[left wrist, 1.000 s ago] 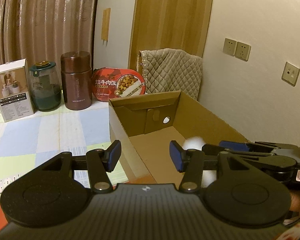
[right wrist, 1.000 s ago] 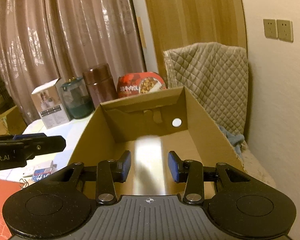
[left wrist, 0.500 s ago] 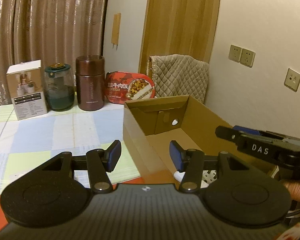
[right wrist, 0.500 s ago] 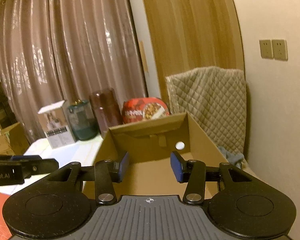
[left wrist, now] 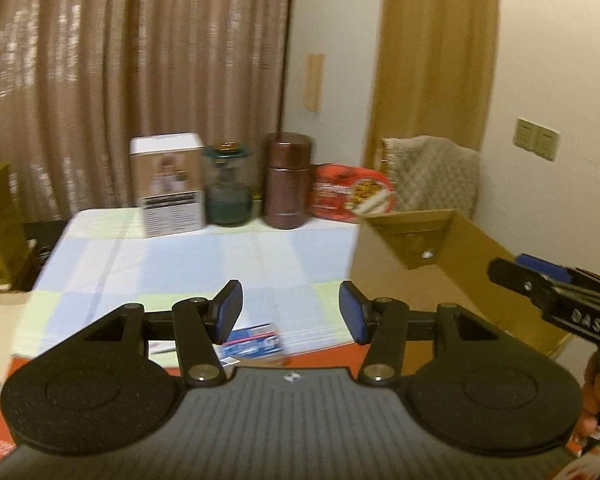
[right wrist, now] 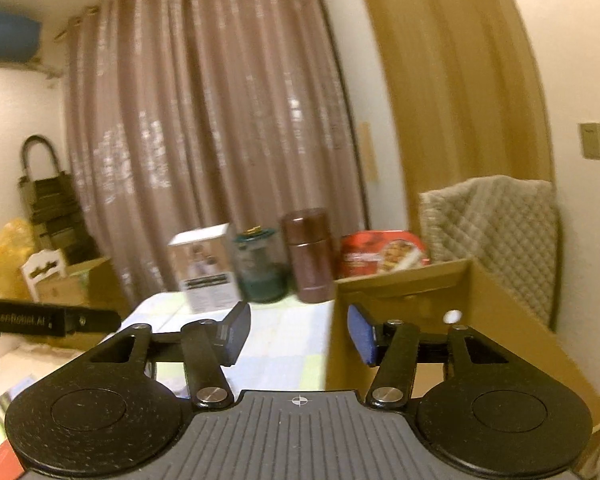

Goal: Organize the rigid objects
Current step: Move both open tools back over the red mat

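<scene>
Holding nothing, my left gripper (left wrist: 290, 312) hangs partly open left of the cardboard box (left wrist: 452, 264) — a blue packet (left wrist: 256, 340) lies on the table below it. My right gripper (right wrist: 296, 334) has just been opening, empty, at the box's near-left corner — jars line up beyond its far-left corner.

Brown flask (left wrist: 287, 181), pastel checked tablecloth (left wrist: 180, 256)

Your left wrist camera looks down across the checked tablecloth (left wrist: 180, 264); your right looks more level. Both face the curtain (right wrist: 204, 128), sharing the cardboard box (left wrist: 460, 280).
</scene>
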The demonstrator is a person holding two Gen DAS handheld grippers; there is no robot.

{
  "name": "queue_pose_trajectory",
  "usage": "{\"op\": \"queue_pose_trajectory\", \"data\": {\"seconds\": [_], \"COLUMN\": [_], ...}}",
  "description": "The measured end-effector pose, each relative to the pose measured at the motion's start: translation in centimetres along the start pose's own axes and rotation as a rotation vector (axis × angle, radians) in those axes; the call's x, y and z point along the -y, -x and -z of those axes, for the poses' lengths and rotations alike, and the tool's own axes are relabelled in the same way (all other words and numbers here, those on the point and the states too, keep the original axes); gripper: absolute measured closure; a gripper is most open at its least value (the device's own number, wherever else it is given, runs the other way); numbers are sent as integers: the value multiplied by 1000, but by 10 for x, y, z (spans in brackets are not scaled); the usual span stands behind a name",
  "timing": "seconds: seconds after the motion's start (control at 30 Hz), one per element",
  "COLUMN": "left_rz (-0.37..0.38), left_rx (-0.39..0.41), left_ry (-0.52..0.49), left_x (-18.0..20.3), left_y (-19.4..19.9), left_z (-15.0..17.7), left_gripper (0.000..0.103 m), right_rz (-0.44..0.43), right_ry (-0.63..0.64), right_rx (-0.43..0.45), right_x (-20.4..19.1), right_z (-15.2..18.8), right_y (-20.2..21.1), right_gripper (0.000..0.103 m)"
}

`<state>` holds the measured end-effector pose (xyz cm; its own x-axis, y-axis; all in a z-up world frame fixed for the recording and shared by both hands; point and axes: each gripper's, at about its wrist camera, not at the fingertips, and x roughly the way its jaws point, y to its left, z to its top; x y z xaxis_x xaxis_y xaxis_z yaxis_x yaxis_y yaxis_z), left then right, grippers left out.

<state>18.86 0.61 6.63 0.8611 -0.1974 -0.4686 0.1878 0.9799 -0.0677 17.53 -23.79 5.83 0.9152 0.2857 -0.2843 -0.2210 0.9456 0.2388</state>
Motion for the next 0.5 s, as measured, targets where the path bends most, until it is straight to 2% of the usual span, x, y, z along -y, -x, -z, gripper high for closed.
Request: {"op": "queue_pose_trajectory", "data": {"seconds": [0.23,0.5], "left_rz": [-101,-185], "left_rx": [-18,-79], "left_ry": [46,48], "left_x": [-51,-91], "left_y": [29,20], "left_z": [27,67], "left_gripper": [52,50], "right_rz": [-102,-168], "right_ry": [58,44], "right_rx": [-80,-200], "right_x": [-48,-81], "right_z": [24,47], "right_y": [-8,-37], "right_gripper": [39,20]}}
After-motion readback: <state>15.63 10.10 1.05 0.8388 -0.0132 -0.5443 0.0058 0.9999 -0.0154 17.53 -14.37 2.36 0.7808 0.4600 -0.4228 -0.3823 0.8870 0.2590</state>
